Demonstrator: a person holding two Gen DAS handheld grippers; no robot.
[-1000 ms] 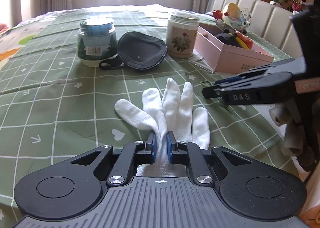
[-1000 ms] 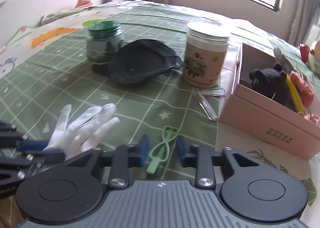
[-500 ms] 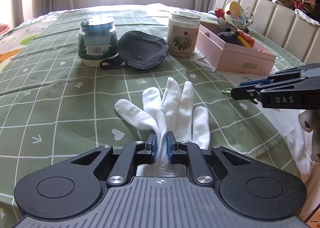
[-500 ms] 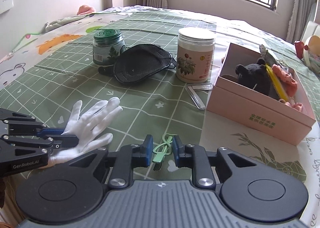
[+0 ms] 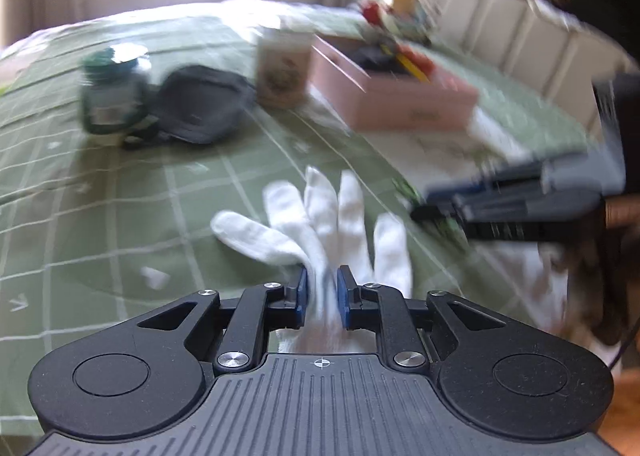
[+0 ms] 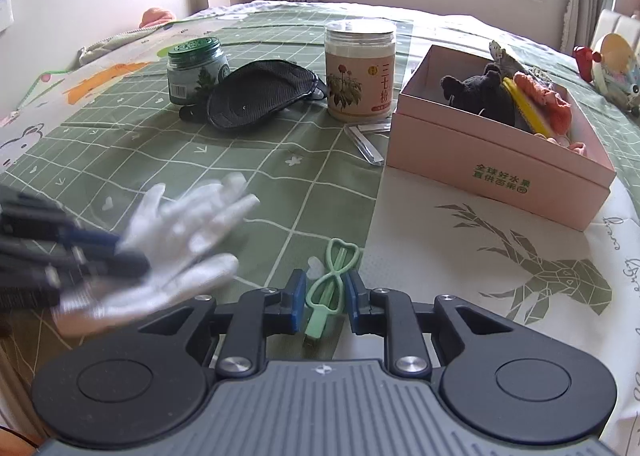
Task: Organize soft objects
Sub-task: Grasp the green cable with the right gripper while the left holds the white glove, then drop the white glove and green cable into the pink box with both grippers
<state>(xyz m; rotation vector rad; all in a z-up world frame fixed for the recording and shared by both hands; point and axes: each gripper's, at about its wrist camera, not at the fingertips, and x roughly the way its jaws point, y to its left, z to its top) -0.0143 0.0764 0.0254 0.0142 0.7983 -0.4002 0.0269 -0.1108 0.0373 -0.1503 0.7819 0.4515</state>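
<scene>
My left gripper (image 5: 322, 298) is shut on the white glove (image 5: 320, 220) at its cuff; the glove's fingers point away over the green cloth. It also shows blurred in the right wrist view (image 6: 188, 240), with the left gripper (image 6: 120, 252) at the left edge. My right gripper (image 6: 322, 302) has its jaws narrowly apart around a green clip (image 6: 330, 284) that lies on the table. A black eye mask (image 6: 260, 92) lies between two jars. A pink box (image 6: 496, 160) holds a black plush toy (image 6: 480, 90) and other soft things.
A green-lidded jar (image 6: 196, 70) and a flower-labelled jar (image 6: 360, 70) stand at the back. Clear plastic wrappers (image 6: 366, 142) lie beside the box. The right gripper (image 5: 500, 212) shows in the left wrist view. A white headboard (image 5: 500, 28) is beyond the box.
The left gripper has lifted and moved with the glove, so its view and the glove are blurred. The right gripper has pulled back and closed in around the green clip.
</scene>
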